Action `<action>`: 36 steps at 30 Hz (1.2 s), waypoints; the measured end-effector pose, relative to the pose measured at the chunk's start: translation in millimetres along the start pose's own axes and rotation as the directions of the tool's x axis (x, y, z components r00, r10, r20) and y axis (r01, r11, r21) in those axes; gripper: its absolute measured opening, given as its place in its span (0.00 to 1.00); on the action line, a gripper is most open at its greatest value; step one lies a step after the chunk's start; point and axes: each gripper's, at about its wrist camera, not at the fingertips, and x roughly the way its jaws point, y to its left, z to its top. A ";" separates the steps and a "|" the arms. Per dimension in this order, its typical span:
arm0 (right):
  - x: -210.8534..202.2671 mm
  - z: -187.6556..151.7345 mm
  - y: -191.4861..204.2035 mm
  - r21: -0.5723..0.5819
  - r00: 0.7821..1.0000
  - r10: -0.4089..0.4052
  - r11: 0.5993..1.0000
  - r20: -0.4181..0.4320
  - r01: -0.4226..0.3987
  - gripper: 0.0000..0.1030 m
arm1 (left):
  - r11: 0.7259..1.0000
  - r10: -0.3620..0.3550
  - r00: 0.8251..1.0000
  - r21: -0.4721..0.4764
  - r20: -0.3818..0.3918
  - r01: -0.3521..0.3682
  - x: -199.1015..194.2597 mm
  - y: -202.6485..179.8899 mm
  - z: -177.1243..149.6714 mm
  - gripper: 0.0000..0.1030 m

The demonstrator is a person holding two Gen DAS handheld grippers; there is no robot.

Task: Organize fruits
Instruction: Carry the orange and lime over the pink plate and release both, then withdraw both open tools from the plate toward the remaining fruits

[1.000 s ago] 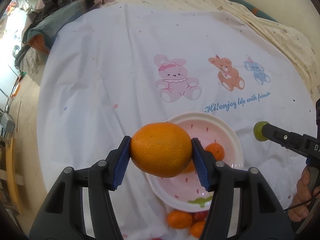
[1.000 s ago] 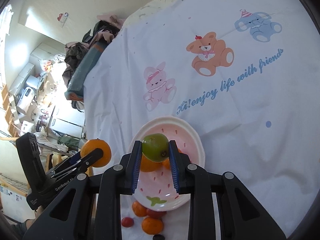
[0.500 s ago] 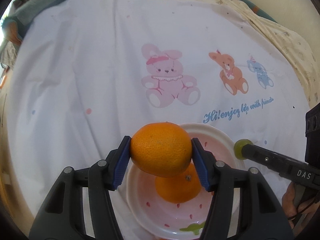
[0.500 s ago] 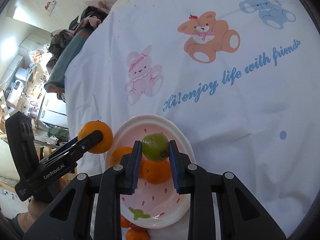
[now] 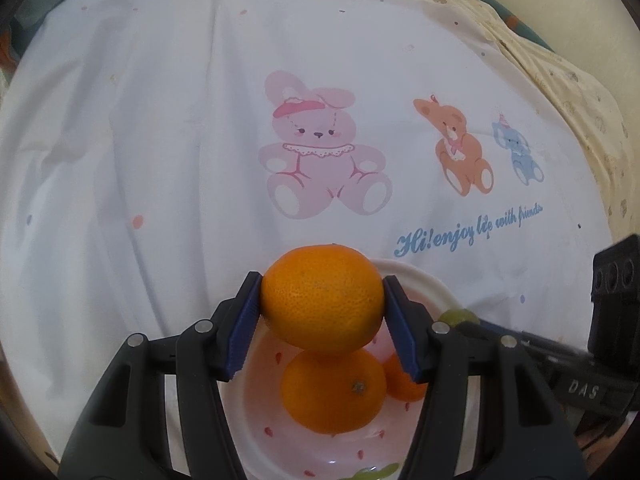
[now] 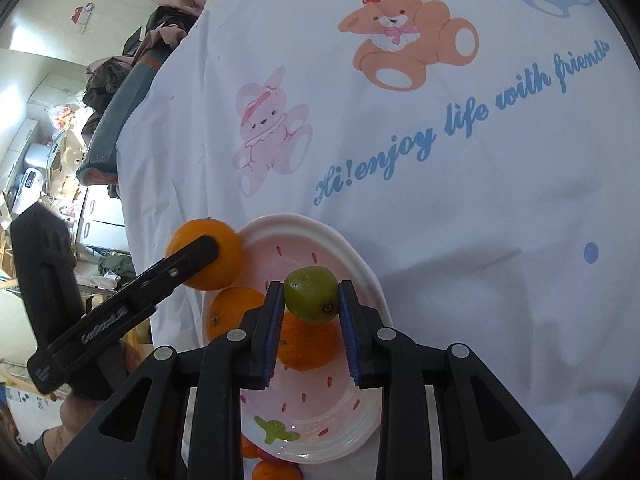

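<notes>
My left gripper (image 5: 322, 316) is shut on a large orange (image 5: 322, 298) and holds it over the far left rim of a pink strawberry-pattern bowl (image 5: 432, 280). Two oranges lie in the bowl: a big one (image 5: 334, 392) and a smaller one (image 5: 404, 380). My right gripper (image 6: 311, 308) is shut on a small green fruit (image 6: 311, 294) above the bowl (image 6: 360, 264), with an orange (image 6: 306, 346) right beneath it. From the right wrist, the left gripper (image 6: 192, 252) and its orange (image 6: 216, 256) show at the bowl's left edge.
The bowl stands on a white cloth (image 5: 160, 140) printed with a pink rabbit, bears and blue lettering. Small oranges and a red fruit (image 6: 276, 468) lie on the cloth just in front of the bowl. Piled clothes (image 6: 132, 60) sit at the far left corner.
Both grippers have come down and closer to the bowl with their fruits still held. The bowl now fills more of each view and the oranges inside it show larger.
</notes>
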 end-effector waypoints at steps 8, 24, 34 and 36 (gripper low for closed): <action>4.8 -0.7 -4.1 0.026 1.000 0.000 1.000 -0.018 0.000 0.31 | 0.993 -0.032 0.999 0.112 -0.034 0.036 12.2 -25.9 -8.5 0.56; -17.6 5.1 -11.6 0.063 0.999 0.005 0.998 0.049 -0.008 0.54 | 0.998 -0.010 1.000 0.060 0.004 0.010 -2.7 -8.8 -0.4 0.79; -47.0 -8.5 2.9 0.031 0.993 -0.015 0.999 0.114 0.012 0.67 | 0.991 0.103 0.987 0.074 0.127 -0.113 -51.2 -1.6 -12.6 0.79; -57.5 -13.4 5.9 0.025 0.991 -0.014 1.000 0.132 0.011 0.71 | 0.991 0.107 0.984 0.060 0.141 -0.116 -63.7 -0.5 -16.4 0.79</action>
